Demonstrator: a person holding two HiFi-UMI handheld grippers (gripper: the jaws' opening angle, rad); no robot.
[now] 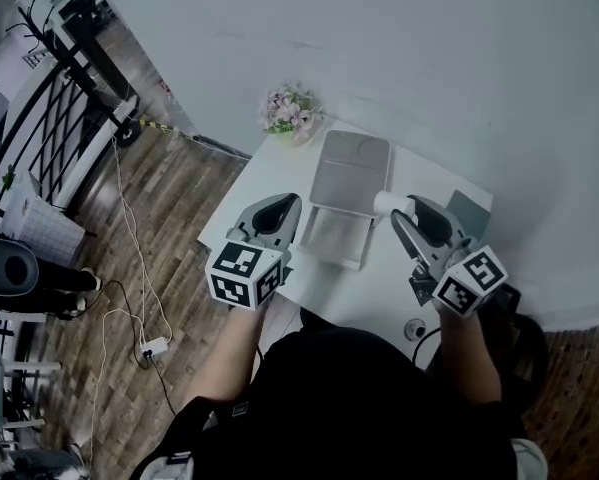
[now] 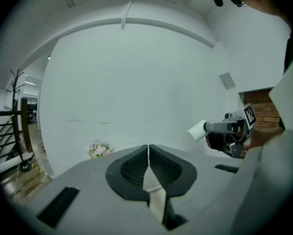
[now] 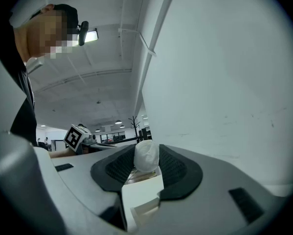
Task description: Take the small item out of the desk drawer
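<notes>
A small white roll-shaped item (image 1: 386, 203) is pinched between the jaws of my right gripper (image 1: 399, 211), held in the air above the desk, just right of the open drawer (image 1: 336, 238). In the right gripper view the item (image 3: 146, 156) fills the gap between the dark pads (image 3: 173, 168). The left gripper view shows the same item (image 2: 197, 130) sticking out of my right gripper (image 2: 219, 128). My left gripper (image 1: 285, 204) hovers left of the drawer with its jaws shut and nothing between them (image 2: 148, 150).
The drawer belongs to a small grey desktop unit (image 1: 351, 166) on the white desk (image 1: 269, 173). A pot of flowers (image 1: 291, 109) stands at the desk's back left corner. A wall rises right behind the desk. Cables and a power strip (image 1: 153, 347) lie on the wooden floor at left.
</notes>
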